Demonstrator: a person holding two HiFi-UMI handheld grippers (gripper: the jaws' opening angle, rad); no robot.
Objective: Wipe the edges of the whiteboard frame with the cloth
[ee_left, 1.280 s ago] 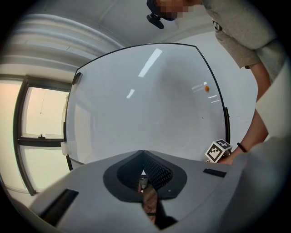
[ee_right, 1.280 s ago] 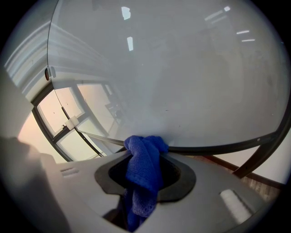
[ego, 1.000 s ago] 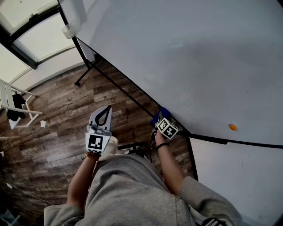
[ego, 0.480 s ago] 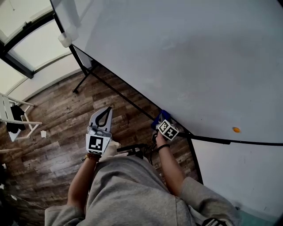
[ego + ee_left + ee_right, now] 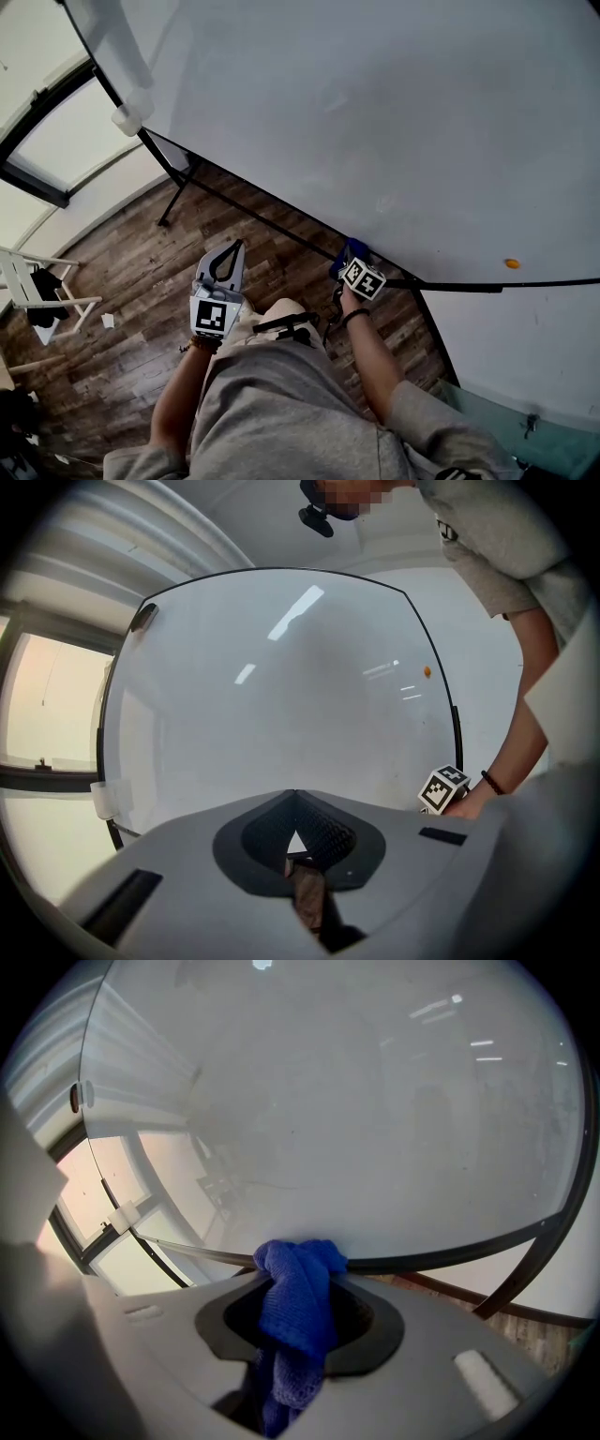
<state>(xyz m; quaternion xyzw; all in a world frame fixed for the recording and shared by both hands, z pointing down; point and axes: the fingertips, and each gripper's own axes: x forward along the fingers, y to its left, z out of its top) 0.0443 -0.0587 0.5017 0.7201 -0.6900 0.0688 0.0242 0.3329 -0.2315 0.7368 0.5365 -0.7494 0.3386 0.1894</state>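
— Right tongs [image 5: 302,1279]: clenched on your bunched blue knitted cloth [image 5: 295,1312]. Left tongs [image 5: 296,834]: tips together with nothing between them, idle over the brown plank floor [image 5: 122,244], well apart from the board.

— Agreed. Where does your cloth sit?

— The wad pokes out past the jaw tips and touches the thin black whiteboard frame [image 5: 450,1252]. It is on the lower run, close to the corner where that run meets the side one.

— Handling?

— Soft, light, limp; it will squash, not push. My guess is that it drags and creeps out of the jaws if you lean hard. You grip it mid-bunch with a short nub ahead, which looks the right hold. A longer nub would fold over.

— Heading?

— The cloth's long axis lies along your jaws: nub forward at the frame, loose tail hanging back beneath them. The frame's long axis crosses that, running off to your left under the glossy white board face [image 5: 375,112].

— So you'd travel sideways along the rail, jaws square to it.

— Likely. Whether the nub wraps the rail's underside, can't tell.
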